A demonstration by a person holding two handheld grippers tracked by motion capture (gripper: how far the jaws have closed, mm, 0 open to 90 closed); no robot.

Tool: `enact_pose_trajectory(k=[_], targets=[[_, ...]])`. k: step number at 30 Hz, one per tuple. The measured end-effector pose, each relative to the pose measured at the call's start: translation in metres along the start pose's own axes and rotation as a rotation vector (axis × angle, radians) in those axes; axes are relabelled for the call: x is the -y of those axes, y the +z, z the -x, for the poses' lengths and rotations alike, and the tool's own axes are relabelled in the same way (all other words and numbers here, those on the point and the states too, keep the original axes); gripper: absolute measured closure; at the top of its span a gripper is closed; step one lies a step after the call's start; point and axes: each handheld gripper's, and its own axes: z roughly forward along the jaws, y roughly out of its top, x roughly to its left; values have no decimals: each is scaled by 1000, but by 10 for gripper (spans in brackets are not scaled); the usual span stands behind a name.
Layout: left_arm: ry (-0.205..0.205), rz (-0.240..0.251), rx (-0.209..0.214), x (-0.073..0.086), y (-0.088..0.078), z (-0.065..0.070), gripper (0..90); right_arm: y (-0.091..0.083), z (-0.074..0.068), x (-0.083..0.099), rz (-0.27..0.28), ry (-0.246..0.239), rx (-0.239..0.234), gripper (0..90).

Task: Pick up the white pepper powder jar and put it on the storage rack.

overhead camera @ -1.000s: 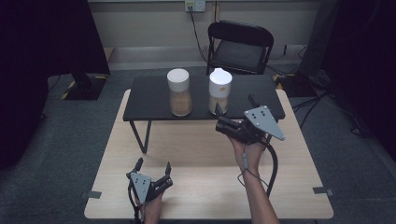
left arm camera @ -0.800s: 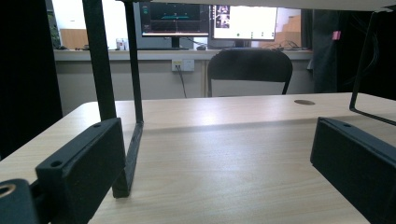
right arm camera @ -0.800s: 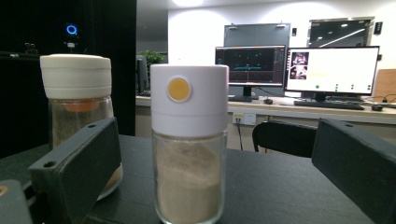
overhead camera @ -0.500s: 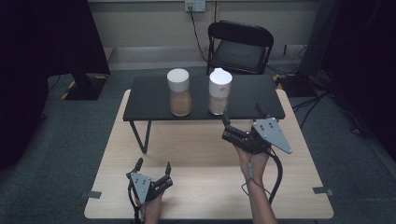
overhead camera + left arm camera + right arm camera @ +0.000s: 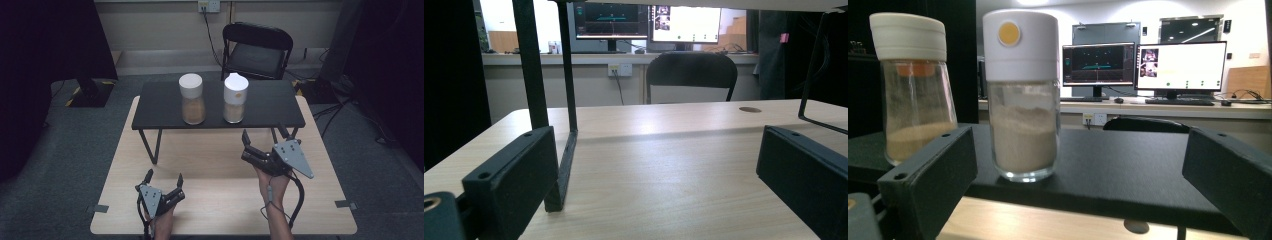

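Observation:
Two glass jars with white lids stand side by side on a low black shelf [image 5: 270,107]. The left jar [image 5: 192,100] holds brownish powder and has a flat lid. The right jar [image 5: 234,99] holds paler powder, and its lid carries a yellow dot. In the right gripper view both show close up, the right jar [image 5: 1023,100] and the left jar [image 5: 913,100]. My right gripper [image 5: 264,132] is open, in front of the shelf and a little right of the right jar, touching nothing. My left gripper [image 5: 164,176] is open and empty, low over the wooden table [image 5: 215,200] near its front edge.
The shelf stands on thin black legs [image 5: 536,65] on the far half of the wooden table. A black folding chair [image 5: 260,50] stands behind the table. Beyond it a counter carries lit monitors [image 5: 1143,65]. Cables lie on the floor at the right.
My right gripper has drawn back from the right jar toward the person and dropped lower. The left gripper and both jars have stayed put.

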Motion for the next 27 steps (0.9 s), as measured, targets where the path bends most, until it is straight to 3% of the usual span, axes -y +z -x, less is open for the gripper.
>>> enact_pose_trajectory(k=[18, 27], targets=[[0, 0, -4, 0, 0, 1, 28, -21, 1, 27, -4, -10, 64, 0], [0, 0, -4, 0, 0, 1, 28, -27, 1, 35, -2, -20, 74, 0]])
